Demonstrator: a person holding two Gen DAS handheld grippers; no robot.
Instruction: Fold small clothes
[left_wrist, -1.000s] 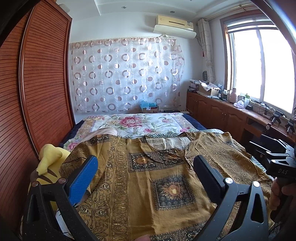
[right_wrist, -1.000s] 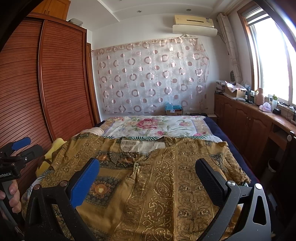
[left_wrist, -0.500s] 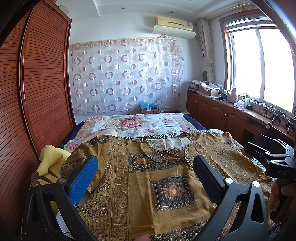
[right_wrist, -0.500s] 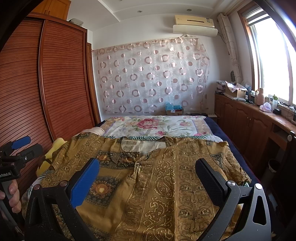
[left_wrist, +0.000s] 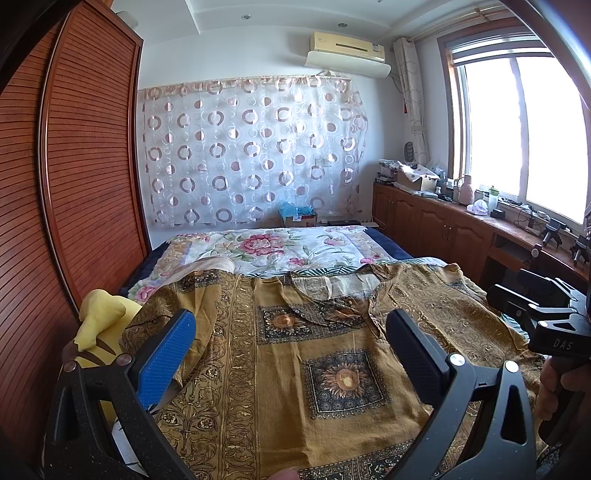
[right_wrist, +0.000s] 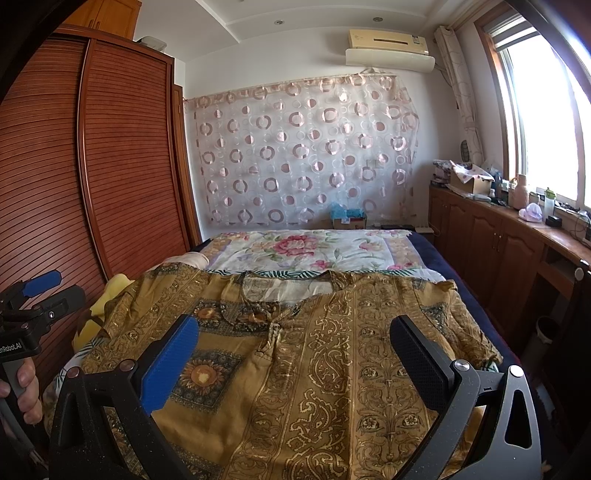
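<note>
A mustard-gold patterned shirt (left_wrist: 295, 369) lies spread flat, front up, across the near end of the bed; it also shows in the right wrist view (right_wrist: 314, 362). Its neckline points away from me and its sleeves reach out to both sides. My left gripper (left_wrist: 291, 332) is open and empty, held above the shirt's left half. My right gripper (right_wrist: 295, 339) is open and empty above the shirt's right half. Each gripper shows at the edge of the other's view, the right gripper (left_wrist: 546, 317) and the left gripper (right_wrist: 33, 306).
A floral quilt (right_wrist: 306, 251) covers the far part of the bed. A yellow plush toy (left_wrist: 99, 325) lies at the bed's left edge by the wooden wardrobe (left_wrist: 74, 184). Wooden cabinets (right_wrist: 498, 243) with clutter run along the right under the window.
</note>
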